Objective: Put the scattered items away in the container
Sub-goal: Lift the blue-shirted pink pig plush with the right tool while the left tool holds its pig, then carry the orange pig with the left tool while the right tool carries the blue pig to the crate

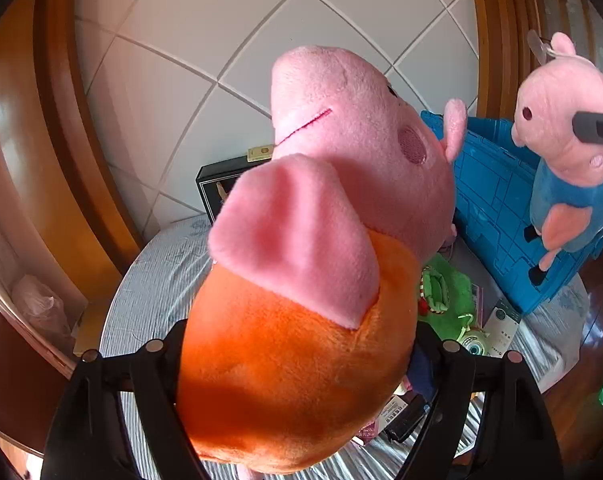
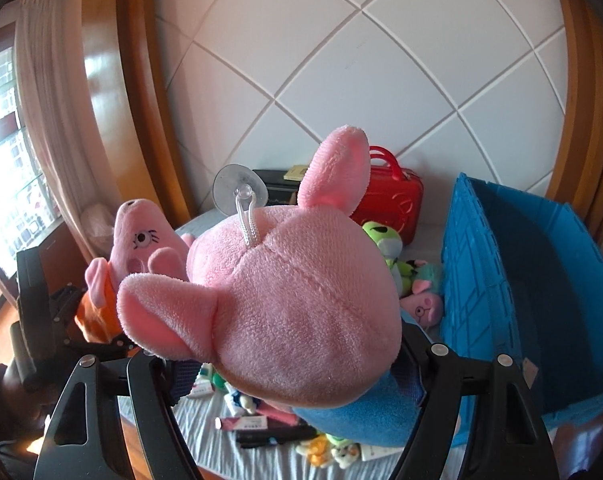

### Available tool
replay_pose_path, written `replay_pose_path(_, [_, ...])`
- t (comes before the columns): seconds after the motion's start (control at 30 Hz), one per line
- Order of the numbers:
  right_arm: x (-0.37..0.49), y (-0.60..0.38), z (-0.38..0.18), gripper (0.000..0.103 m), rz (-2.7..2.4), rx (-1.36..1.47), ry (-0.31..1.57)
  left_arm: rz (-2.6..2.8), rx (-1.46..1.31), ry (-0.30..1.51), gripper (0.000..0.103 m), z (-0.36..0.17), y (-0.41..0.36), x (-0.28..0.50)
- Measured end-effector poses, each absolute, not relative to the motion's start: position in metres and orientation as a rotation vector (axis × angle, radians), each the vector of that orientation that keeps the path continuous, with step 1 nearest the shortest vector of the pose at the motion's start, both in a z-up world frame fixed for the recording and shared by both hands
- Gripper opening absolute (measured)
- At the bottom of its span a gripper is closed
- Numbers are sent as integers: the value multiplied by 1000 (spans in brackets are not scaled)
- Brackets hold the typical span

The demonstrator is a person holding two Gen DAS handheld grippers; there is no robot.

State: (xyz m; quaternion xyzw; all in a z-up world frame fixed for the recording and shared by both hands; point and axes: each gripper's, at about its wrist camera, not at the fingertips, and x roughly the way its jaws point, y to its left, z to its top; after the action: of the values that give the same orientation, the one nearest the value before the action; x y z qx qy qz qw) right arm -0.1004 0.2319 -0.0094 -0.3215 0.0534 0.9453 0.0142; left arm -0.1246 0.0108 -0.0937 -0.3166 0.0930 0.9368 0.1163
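Looking along my left gripper (image 1: pixel 301 360), I see it clamped on the orange-dressed pig (image 1: pixel 285 360), lifted over the table (image 1: pixel 149 280), blue bin (image 1: pixel 493 208) ahead right. Through the right view, my right gripper (image 2: pixel 285 364) squeezes the blue-dressed pig (image 2: pixel 293 304) beside that bin (image 2: pixel 541 280). Both soft toys could slip, or collide at the rim.

Two handheld grippers, both black, with round metal fasteners.

The left gripper (image 1: pixel 301 364) and the right gripper (image 2: pixel 289 364) each have angular black fingers with cut-out slots and silvery round screw heads at the joints.
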Motion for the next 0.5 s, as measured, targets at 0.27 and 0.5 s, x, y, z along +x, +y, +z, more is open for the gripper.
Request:
replay_pose_path(0.27, [-90, 240, -8, 78, 2959, -992, 151, 2820, -881, 239, 81, -55, 25, -123])
replay_pose_path(0.5, [-87, 275, -4, 78, 3018, -968, 160, 2908, -832, 210, 81, -24, 51, -119])
